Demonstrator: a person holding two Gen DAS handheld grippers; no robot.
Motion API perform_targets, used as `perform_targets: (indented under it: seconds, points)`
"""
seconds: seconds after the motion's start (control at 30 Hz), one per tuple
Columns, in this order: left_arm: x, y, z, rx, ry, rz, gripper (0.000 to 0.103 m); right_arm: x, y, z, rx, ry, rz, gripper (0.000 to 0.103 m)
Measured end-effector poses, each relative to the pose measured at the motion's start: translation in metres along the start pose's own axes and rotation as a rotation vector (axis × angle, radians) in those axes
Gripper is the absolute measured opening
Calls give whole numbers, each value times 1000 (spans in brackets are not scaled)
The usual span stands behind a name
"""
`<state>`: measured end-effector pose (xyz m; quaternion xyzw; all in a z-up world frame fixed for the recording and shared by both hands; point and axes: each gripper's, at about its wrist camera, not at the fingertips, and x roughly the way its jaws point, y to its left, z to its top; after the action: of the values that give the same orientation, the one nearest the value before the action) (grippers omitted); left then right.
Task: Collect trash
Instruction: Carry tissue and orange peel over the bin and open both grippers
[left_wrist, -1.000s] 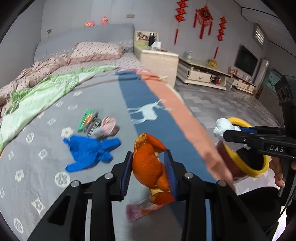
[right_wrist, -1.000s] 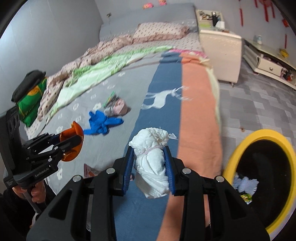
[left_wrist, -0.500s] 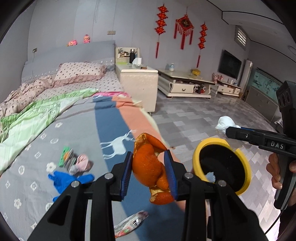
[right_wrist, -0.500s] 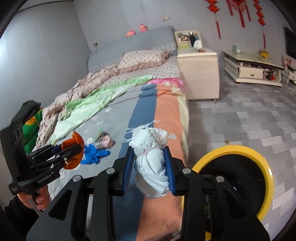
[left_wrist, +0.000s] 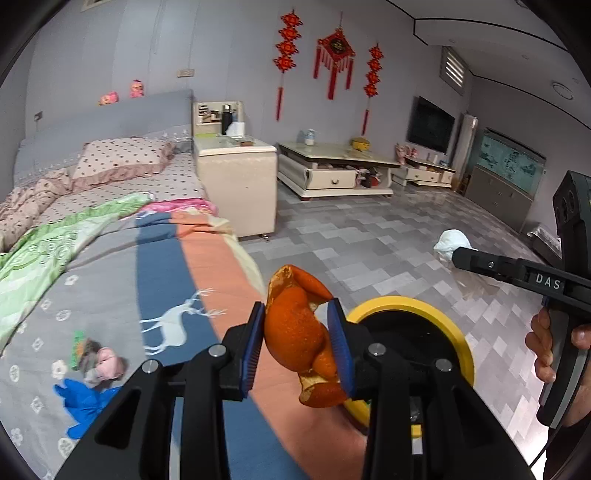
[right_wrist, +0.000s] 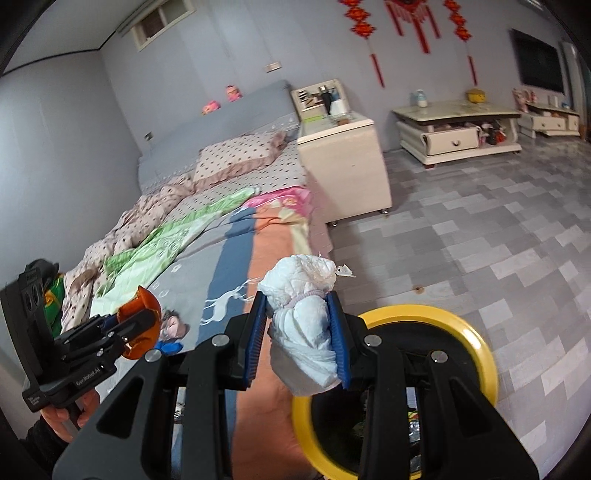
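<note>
Both loads, curled orange peel (left_wrist: 299, 339) clamped in the left gripper (left_wrist: 299, 347) and crumpled white tissue wad (right_wrist: 303, 332) clamped in the right gripper (right_wrist: 301, 339), could be dropped beside the yellow-rimmed black bin (right_wrist: 476, 343) if released before being centred over it.

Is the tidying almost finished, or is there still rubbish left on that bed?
Partly done. The yellow-rimmed bin already holds some scraps. In hand: the left gripper has its jaws shut on an orange peel, and the right gripper clamps a wad of white tissue, both near the bin. Left on the bed: a blue glove and a small pile of wrappers.
</note>
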<state>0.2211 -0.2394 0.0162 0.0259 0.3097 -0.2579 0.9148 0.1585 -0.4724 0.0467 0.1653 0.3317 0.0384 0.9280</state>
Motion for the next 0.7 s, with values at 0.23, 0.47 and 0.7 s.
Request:
perform_targets:
  seconds: [0.23, 0.47, 0.7]
  points:
    - [43, -26, -1, 10, 44, -53, 33, 6, -42, -7, 41, 25, -49, 31]
    - [78, -47, -10, 28, 89, -93, 33, 30, -65, -17, 78, 54, -72, 32]
    - [111, -50, -25, 17, 148, -127, 33, 60, -89, -28, 136, 81, -80, 32]
